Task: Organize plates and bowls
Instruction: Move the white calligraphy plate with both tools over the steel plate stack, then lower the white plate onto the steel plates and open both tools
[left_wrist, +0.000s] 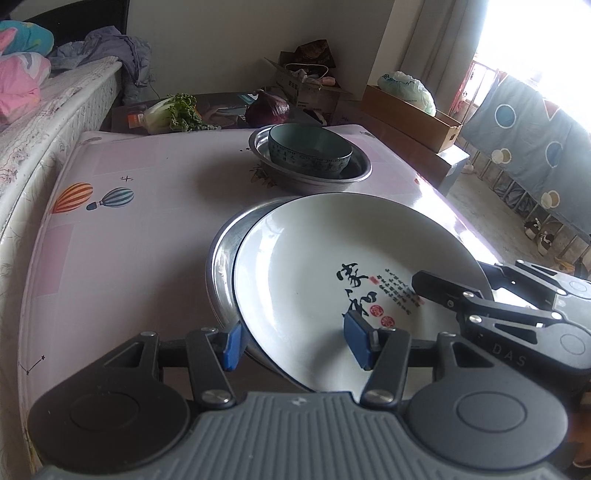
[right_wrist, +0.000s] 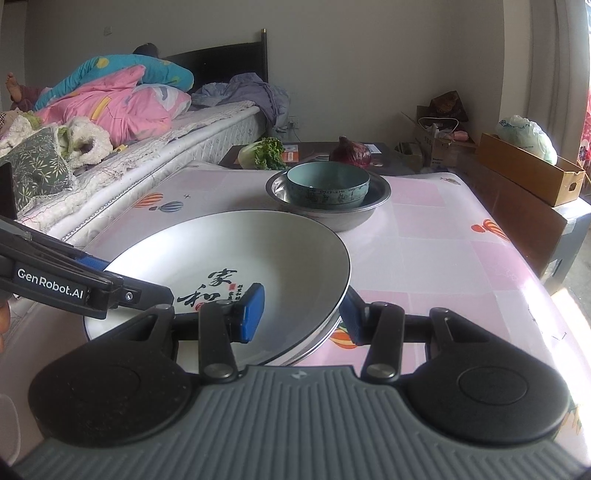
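We hold the white plate (left_wrist: 332, 266) and the steel plate (left_wrist: 221, 258) under it with both tongs: the left gripper (left_wrist: 295, 343) and the right gripper (right_wrist: 301, 314), each half open, clamp opposite rims. Beyond them, the teal bowl (right_wrist: 328, 188) sits inside a steel basin (right_wrist: 373, 206) on the table (left_wrist: 129, 240).

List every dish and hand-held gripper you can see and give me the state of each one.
White plate: sits in a metal plate, gripped on both sides.
Metal plate: under the white plate.
Teal bowl: upright, nested in the metal basin.
Metal basin: on the table, apart from the plates.
Left hand-held gripper: clamped over both plates' rims.
Right hand-held gripper: clamped over both plates' rims.
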